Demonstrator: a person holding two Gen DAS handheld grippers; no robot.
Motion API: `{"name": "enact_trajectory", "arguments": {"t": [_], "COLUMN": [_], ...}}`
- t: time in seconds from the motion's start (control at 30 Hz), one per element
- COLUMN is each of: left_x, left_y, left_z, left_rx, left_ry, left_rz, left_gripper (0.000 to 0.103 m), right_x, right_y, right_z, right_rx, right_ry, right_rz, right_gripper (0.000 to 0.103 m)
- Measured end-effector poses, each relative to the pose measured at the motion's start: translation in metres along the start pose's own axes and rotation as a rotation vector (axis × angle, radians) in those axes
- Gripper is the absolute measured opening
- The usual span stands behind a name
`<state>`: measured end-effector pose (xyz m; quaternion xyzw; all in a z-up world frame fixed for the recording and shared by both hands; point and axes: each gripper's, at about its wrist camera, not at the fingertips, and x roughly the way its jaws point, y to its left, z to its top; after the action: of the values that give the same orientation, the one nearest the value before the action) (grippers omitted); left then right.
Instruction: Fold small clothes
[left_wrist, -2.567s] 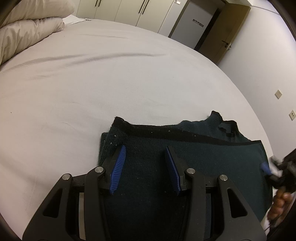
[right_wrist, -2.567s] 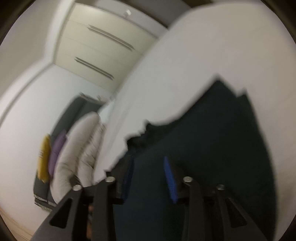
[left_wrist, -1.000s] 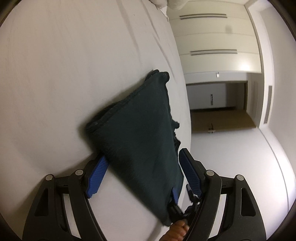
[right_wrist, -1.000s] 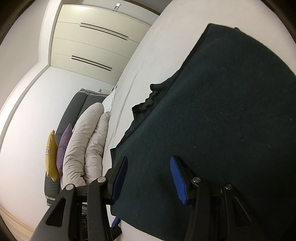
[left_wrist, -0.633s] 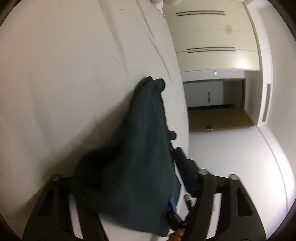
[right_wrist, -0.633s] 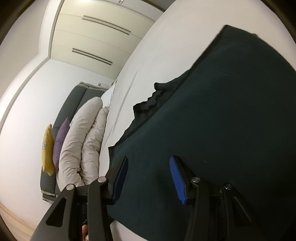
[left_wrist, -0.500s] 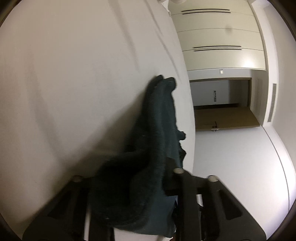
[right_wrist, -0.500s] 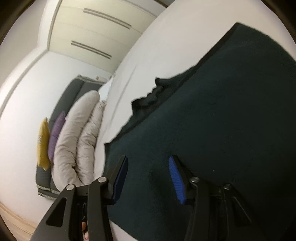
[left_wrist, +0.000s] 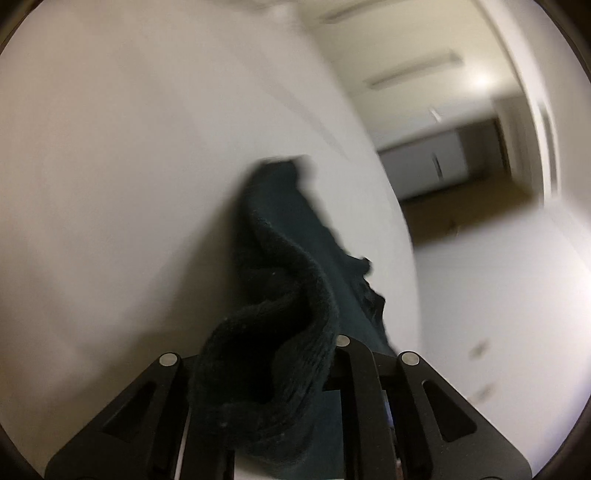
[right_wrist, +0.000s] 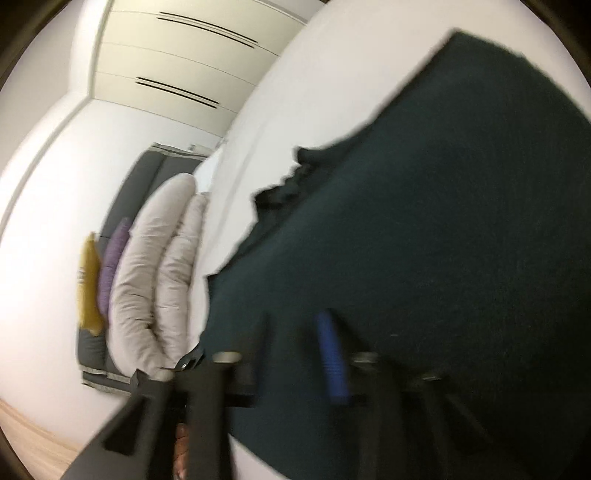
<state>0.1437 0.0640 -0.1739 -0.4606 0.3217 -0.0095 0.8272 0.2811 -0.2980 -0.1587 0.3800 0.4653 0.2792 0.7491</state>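
A dark green knit garment (left_wrist: 291, 236) lies folded on the white bed (left_wrist: 110, 147). Its near edge is bunched up and lifted over my left gripper (left_wrist: 266, 350), whose jaws are closing with the cloth pinched between them; the pads are hidden under the fabric. In the right wrist view the same garment (right_wrist: 443, 221) fills the right half. My right gripper (right_wrist: 295, 332) hovers over its near part, blurred, its jaws opening and its blue pads (right_wrist: 330, 354) apart, with nothing pinched between them.
Beige pillows (right_wrist: 155, 277) are stacked at the bed's head, with a purple cushion (right_wrist: 112, 262) and a yellow cushion (right_wrist: 86, 280) behind them. White wardrobe doors (right_wrist: 177, 55) line the far wall. A doorway (left_wrist: 443, 177) shows beyond the bed's edge.
My left gripper has shut on the garment's near edge and risen, pulling the cloth into a bunch. The right gripper has stayed over the garment; its view has blurred.
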Motion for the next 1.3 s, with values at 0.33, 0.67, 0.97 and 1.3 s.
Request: {"name": "enact_trajectory", "arguments": {"t": [0.33, 0.67, 0.97, 1.3], "left_x": [0.055, 0.069, 0.052, 0.054], "left_y": [-0.146, -0.143, -0.143, -0.172], "left_z": [-0.151, -0.158, -0.175, -0.187], "left_rx": [0.949, 1.006, 1.061, 1.093], "left_ry": [0.03, 0.031, 0.038, 0.068], "left_rz": [0.233, 0.246, 0.263, 0.21], "left_gripper": [0.012, 0.012, 0.012, 0.012], "right_x": [0.033, 0.06, 0.079, 0.041], "right_y": [0.019, 0.02, 0.031, 0.037], "right_z": [0.026, 0.03, 0.045, 0.056], "right_rx": [0.061, 0.108, 0.01, -0.126], "right_ry": [0.204, 0.217, 0.209, 0.096], "right_rz": [0.197, 0.217, 0.061, -0.041], "right_gripper": [0.077, 0.075, 0.023, 0.012]}}
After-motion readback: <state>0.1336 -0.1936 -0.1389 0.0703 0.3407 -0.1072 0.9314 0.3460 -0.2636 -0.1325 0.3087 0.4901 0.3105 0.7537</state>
